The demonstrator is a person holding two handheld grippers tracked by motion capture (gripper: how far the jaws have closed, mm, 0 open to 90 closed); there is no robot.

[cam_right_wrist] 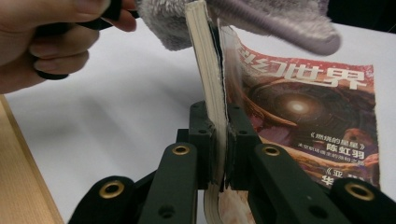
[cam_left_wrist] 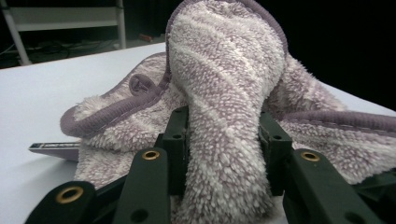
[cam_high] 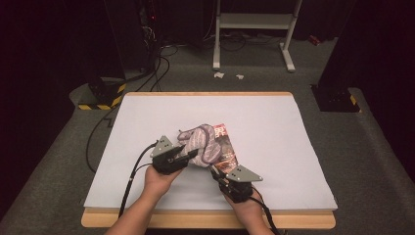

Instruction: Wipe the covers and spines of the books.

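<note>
You pinched the towel [cam_left_wrist: 224,116] in your left gripper [cam_high: 190,155], lifting it off the magazine [cam_right_wrist: 308,107]. Your right gripper [cam_right_wrist: 220,140] clamped the magazine's near edge. Next, probably draw them apart.

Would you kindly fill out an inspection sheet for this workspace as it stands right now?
Surface: white table top with a wooden edge, bare apart from the job's things.
Job's things: fluffy striped towel bunched on a magazine; the magazine's cover side is on the table, its pages lifted.
Clutter: nothing seen on the table.
Grippers: left gripper shut on a fold of the towel; right gripper shut on the magazine's raised pages.
Cables: black cable trails from the left gripper over the table edge; more cables on the floor.
Surroundings: grey carpet, white metal stand, paper scraps beyond the table.
</note>
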